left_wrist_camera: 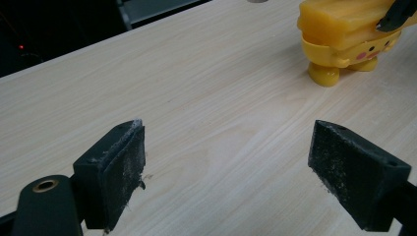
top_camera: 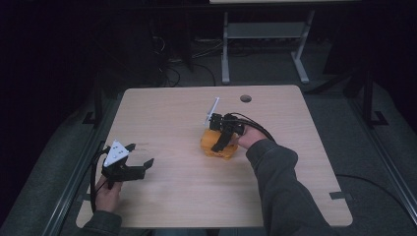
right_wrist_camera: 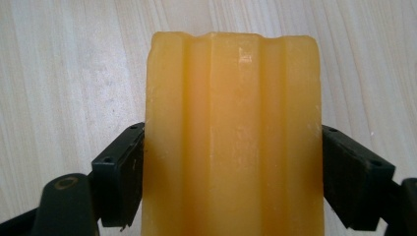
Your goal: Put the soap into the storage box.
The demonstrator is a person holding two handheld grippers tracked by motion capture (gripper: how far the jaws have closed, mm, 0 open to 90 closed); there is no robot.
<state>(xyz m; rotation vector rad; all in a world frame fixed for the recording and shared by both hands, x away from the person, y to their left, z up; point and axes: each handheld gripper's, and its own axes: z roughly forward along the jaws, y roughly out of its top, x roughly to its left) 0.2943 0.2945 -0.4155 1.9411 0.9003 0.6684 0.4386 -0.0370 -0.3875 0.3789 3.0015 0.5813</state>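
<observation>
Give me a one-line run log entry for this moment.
right claw: shut on yellow plastic toy figure, mid-table | left claw: open, holding nothing, near left edge of light wooden table

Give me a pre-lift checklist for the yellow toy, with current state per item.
1. Right gripper jaws on both sides of the yellow toy: ok, pads sit against its flanks in the right gripper view.
2. Grip centred on the toy: ok, about the same amount of pad shows on each side.
3. Toy resting on the table: ok, its feet stand on the wood in the left gripper view.
4. Left gripper out of the way: ok, open, holding nothing, and apart from the toy.
5. Grip firm enough to lift: cannot tell.
6. Table around the toy free of obstacles: ok in the high view.
</observation>
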